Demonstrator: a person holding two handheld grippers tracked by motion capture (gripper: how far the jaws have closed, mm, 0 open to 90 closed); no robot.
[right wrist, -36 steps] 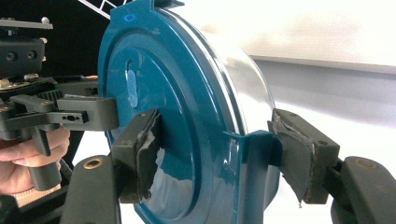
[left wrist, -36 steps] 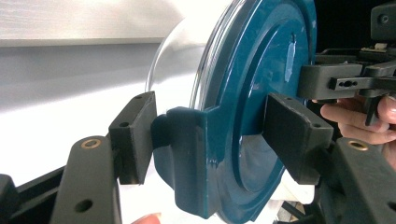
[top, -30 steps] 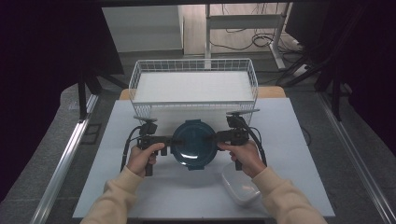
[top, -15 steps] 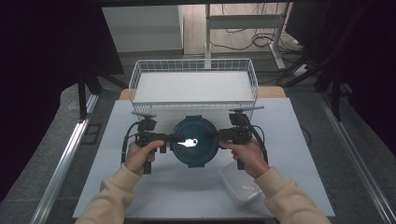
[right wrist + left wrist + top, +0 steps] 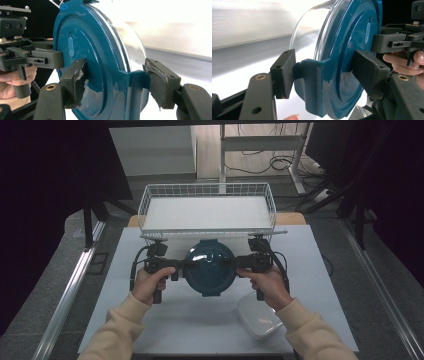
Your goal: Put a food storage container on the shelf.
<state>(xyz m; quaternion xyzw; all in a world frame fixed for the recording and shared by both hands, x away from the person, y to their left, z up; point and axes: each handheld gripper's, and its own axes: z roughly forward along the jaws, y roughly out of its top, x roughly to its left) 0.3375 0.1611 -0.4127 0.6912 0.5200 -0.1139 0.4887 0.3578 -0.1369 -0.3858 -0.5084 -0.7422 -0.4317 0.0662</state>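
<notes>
A round glass container with a teal lid (image 5: pixel 210 266) hangs level above the white table, held from both sides. My left gripper (image 5: pixel 186 266) is shut on its left edge. In the left gripper view (image 5: pixel 325 75) one pad lies on the lid (image 5: pixel 352 50) and the other on the lid's clip tab under the rim. My right gripper (image 5: pixel 231 264) is shut on the opposite edge. In the right gripper view (image 5: pixel 117 85) its worn pads (image 5: pixel 76 82) clamp the lid (image 5: pixel 95 50) and the rim tab. The glass bowl (image 5: pixel 312 27) bulges beneath the lid.
A white wire basket (image 5: pixel 207 232) with a pale floor stands just behind the container at the table's far edge. A white rectangular lidded box (image 5: pixel 258 317) lies near the front right, under the right forearm. Bare table (image 5: pixel 310 270) extends to the right.
Both hands have risen together with the container between them. It now sits slightly higher and closer to the basket in the high view. The grips are unchanged.
</notes>
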